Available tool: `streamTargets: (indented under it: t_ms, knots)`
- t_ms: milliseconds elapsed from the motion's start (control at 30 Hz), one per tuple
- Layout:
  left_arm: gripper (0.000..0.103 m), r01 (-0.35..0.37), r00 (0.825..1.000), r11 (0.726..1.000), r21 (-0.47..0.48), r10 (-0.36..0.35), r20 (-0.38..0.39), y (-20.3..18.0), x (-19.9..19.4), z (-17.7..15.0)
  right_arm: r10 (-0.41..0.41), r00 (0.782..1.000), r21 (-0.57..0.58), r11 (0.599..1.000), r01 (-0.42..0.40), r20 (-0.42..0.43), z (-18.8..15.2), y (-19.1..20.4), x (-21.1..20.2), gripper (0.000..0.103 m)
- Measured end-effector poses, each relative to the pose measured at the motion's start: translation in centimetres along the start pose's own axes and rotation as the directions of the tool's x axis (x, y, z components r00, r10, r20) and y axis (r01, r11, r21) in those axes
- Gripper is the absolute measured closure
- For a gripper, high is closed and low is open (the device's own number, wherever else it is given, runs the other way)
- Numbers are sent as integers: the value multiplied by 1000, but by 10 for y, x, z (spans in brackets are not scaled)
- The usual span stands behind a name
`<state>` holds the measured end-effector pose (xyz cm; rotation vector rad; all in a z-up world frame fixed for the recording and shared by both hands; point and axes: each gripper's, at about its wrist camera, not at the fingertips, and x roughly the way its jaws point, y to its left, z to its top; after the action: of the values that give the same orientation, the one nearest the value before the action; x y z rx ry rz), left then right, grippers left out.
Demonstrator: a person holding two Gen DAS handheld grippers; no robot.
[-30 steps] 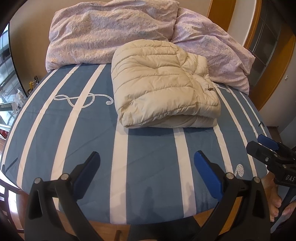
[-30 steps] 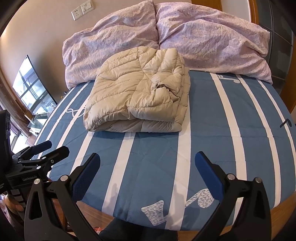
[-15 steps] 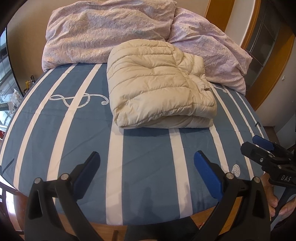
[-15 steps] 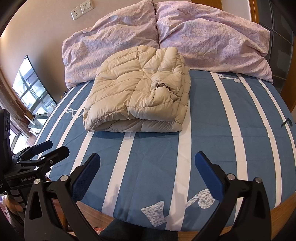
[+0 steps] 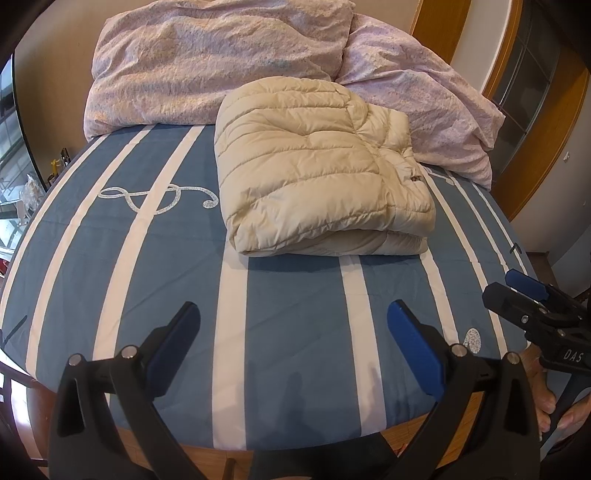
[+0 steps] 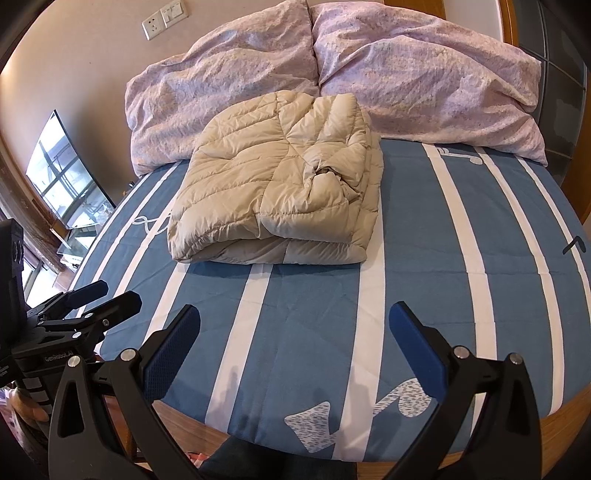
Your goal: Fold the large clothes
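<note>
Bare striped bedspread [image 5: 288, 295] lies open before the folded jacket [image 5: 317, 170]; pillows [image 6: 332, 85] crowd behind.

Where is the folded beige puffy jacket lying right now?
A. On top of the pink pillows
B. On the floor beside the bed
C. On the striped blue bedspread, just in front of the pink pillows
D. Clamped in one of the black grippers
C: the beige puffy jacket lies folded on the striped blue bedspread before the pink pillows, and both open grippers are empty.

Blue bedspread [image 6: 424, 229] with white stripes, treble-clef motif [image 5: 155, 195] near left side; two lilac pillows [image 6: 424, 74] at bed head; wall socket [image 6: 155, 24] above; window [image 6: 62, 177] at left
</note>
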<state>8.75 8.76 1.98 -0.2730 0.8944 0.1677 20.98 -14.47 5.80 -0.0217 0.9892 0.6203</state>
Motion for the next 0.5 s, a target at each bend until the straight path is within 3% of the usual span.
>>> streamTargets:
  t_ms: [500]
  knots:
    - [2, 2, 1000, 1000, -2, -2, -2, -1, 1, 1, 1, 1000, -1, 1000, -1, -2, 1, -1, 1, 1]
